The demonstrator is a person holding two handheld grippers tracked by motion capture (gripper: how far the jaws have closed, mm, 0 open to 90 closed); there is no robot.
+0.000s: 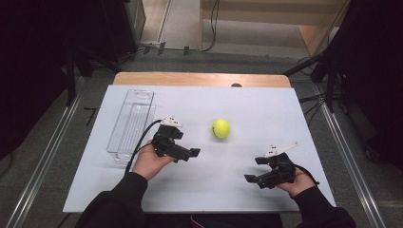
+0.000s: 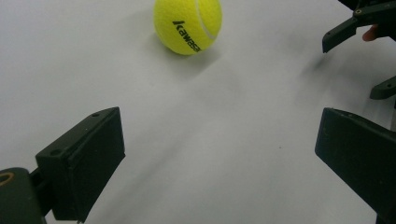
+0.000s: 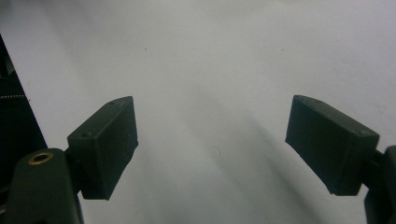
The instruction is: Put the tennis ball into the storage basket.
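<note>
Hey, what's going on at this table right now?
A person holds a two-jaw gripper in each hand over a white table. Both the left gripper and the right gripper are open and hold nothing. A yellow tennis ball sits loose between them, and a clear tray lies at the left.

Bright yellow-green tennis ball with black lettering and a pale seam, white tabletop with a tan wooden edge at twelve o'clock, black tongs, clear tray.
</note>
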